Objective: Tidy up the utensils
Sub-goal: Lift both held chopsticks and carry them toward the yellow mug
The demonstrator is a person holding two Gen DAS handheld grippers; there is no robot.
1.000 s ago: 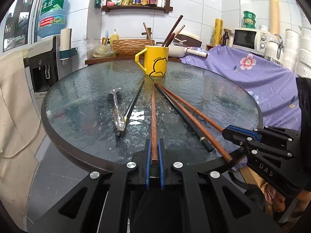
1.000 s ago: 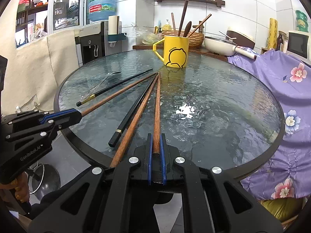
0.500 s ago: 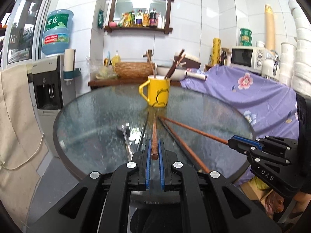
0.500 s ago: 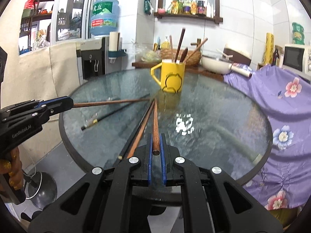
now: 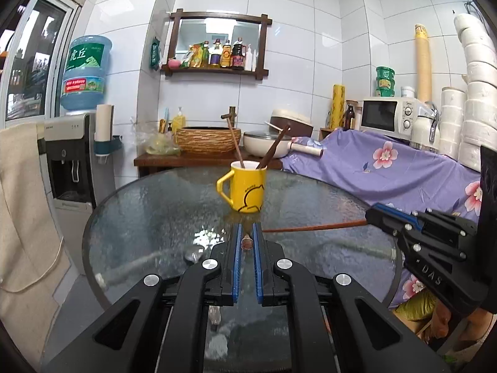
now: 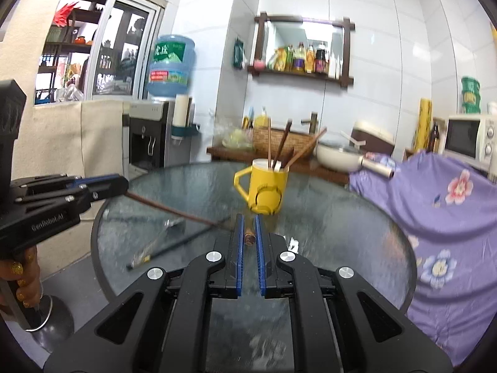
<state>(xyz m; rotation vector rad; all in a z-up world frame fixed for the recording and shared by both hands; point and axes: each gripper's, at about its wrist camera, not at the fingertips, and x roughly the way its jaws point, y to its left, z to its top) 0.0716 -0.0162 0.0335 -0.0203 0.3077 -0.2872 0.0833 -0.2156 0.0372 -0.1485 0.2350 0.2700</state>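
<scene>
The left gripper point(image 5: 247, 240) is closed on a brown chopstick point(image 5: 247, 243), seen end-on between its blue fingers point(image 5: 236, 258) in the left wrist view. In the right wrist view the same gripper point(image 6: 122, 185) enters from the left, and its chopstick point(image 6: 174, 213) slants out over the glass table point(image 6: 341, 227), clear of the surface. The right gripper point(image 6: 249, 236) likewise pinches a second chopstick point(image 6: 249, 239), its round end showing between the fingers point(image 6: 238, 258); in the left wrist view this gripper point(image 5: 369, 216) comes in from the right with the chopstick point(image 5: 310, 227) reaching out almost level above the table point(image 5: 155, 211). Both point toward a yellow mug point(image 5: 245, 186) standing upright near the table's far side, with several sticks already leaning in it. On the glass to the left lie a black chopstick point(image 6: 183, 241) and a metal spoon point(image 6: 170, 223), blurred in the right wrist view. A hand point(image 6: 23, 275) grips the left gripper's handle. A purple flowered cloth point(image 5: 388, 168) covers the counter at right, beside a microwave point(image 5: 388, 115).
</scene>
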